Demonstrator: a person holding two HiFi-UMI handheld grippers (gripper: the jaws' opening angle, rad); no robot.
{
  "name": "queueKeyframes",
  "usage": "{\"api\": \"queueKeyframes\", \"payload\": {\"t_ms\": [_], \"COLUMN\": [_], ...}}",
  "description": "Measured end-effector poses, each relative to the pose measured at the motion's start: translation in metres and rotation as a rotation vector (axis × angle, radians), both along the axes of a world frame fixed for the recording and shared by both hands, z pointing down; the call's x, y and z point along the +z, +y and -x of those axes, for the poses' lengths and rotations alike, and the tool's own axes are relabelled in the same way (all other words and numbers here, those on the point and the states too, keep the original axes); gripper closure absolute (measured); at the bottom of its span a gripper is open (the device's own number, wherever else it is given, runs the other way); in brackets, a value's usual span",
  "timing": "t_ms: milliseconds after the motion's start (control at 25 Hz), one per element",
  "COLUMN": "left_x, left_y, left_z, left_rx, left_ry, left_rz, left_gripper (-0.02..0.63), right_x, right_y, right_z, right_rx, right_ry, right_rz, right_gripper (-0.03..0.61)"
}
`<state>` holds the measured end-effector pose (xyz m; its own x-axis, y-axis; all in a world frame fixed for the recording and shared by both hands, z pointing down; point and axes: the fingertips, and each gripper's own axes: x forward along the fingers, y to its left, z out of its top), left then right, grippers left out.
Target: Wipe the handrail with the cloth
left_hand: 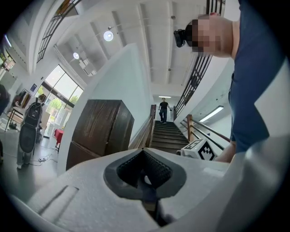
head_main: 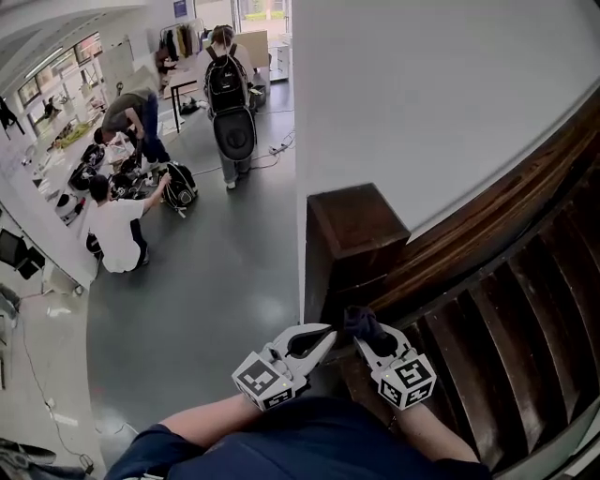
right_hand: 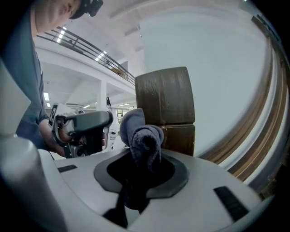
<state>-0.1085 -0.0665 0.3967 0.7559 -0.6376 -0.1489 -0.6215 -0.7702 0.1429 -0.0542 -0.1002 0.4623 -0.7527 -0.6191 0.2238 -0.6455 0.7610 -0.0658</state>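
A dark blue-grey cloth [head_main: 361, 322] is clamped between the jaws of the right gripper [head_main: 367, 336]. In the right gripper view a rolled fold of the cloth [right_hand: 142, 136] is seen standing up out of the closed jaws of that gripper [right_hand: 141, 174], while the rest is pinched down between the dark pads. The jaws of the left gripper [head_main: 326, 332] are brought together at their tips with nothing between them, which is confirmed in the left gripper view [left_hand: 145, 172], where only the empty hollow of the pads is shown. In the head view both grippers are held side by side at 6 o'clock from the dark wooden newel post [head_main: 352, 230], with the cloth just beside the post's base; whether it touches the wood cannot be told. The handrail [head_main: 487, 225] is seen running from the post toward 2 o'clock along the white wall [head_main: 422, 94], and dark wooden steps [head_main: 506, 319] are seen at 4 o'clock. Black-and-white square patterns are carried on each marker cube [head_main: 408, 380]. Several people [head_main: 117, 225] are gathered on the grey floor [head_main: 225, 281] at 10 o'clock. A blue sign [head_main: 180, 7] is fixed far off at 11 o'clock, and its print is too small to be read.
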Motion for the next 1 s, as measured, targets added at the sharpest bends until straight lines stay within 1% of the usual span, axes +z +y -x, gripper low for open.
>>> {"api": "queueKeyframes", "payload": {"t_ms": [160,280,440,720,1000], "left_x": [0.001,0.004,0.009,0.011,0.009], "left_y": [0.003,0.007,0.009,0.009,0.014], "left_z": [-0.003,-0.007,-0.015,-0.018,-0.021], "left_rx": [0.015,0.027,0.048,0.052,0.045], "left_ry": [0.008,0.006,0.002,-0.007,0.001], "left_rz": [0.002,-0.003,0.008,-0.008,0.004], "left_gripper": [0.612,0.612,0.612,0.612,0.612], "right_x": [-0.015,-0.023,-0.021,-0.015,-0.015], "right_y": [0.018,0.025,0.028,0.030,0.036], "right_z": [0.009,0.011,0.013,0.010,0.010], "right_rx": [-0.023,-0.037,-0.052,-0.049,-0.060], "right_ry": [-0.069,-0.094,-0.103,-0.107,-0.110], "right_rz": [-0.009,-0.043,-0.056,-0.040,-0.038], "right_gripper": [0.485,0.485,0.485,0.485,0.485]}}
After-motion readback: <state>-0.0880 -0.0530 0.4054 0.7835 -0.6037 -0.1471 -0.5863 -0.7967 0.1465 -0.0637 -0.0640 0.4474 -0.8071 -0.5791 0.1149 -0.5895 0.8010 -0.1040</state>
